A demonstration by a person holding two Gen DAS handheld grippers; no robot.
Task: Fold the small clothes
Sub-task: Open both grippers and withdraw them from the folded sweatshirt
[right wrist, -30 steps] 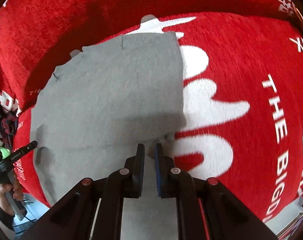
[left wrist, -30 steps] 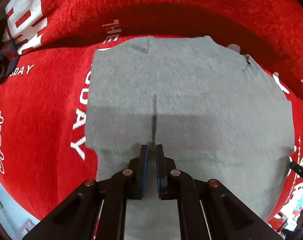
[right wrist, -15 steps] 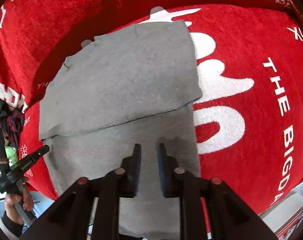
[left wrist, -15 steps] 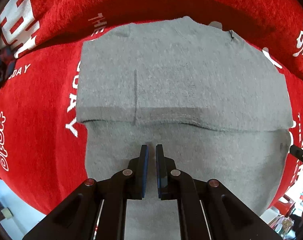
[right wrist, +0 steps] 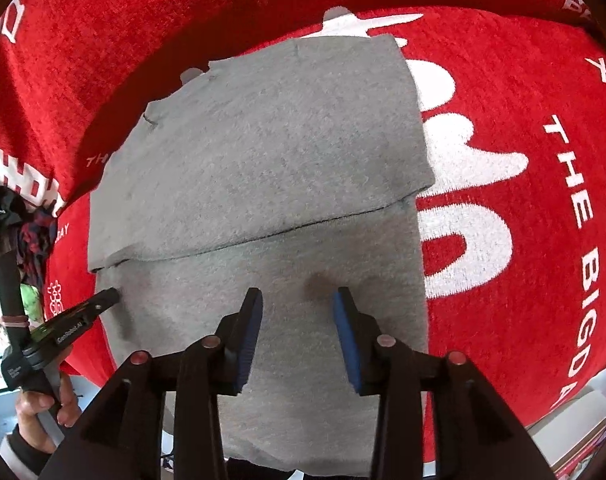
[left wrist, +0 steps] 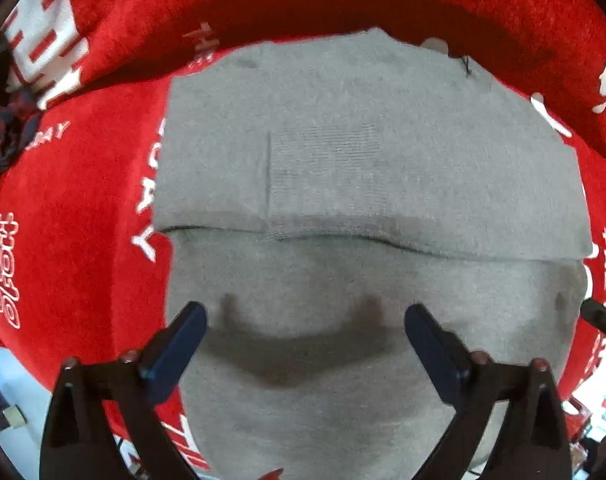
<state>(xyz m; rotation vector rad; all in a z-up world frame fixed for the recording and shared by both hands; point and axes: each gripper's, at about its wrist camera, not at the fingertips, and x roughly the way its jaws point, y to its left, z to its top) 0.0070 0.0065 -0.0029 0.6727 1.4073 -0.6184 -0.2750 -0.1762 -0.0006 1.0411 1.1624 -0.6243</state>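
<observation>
A grey knit garment (left wrist: 363, 168) lies flat on a red cloth with white lettering (left wrist: 75, 208). Its far part is folded over the near part, with the fold's free edge running across the middle. It also shows in the right wrist view (right wrist: 263, 168). My left gripper (left wrist: 303, 320) is open wide and empty, just above the garment's near part. My right gripper (right wrist: 297, 304) is open and empty, above the near part by the garment's right edge. The left gripper also shows at the left of the right wrist view (right wrist: 103, 300).
The red cloth (right wrist: 523, 200) covers the seat and rises at the back like a sofa backrest. A dark plaid garment (right wrist: 35, 236) lies at the far left. A white box (right wrist: 575, 432) sits beyond the cloth's near right edge.
Both grippers were shut on the garment's edge and carried it over the near part. They have now opened and let go, and pulled back a little.
</observation>
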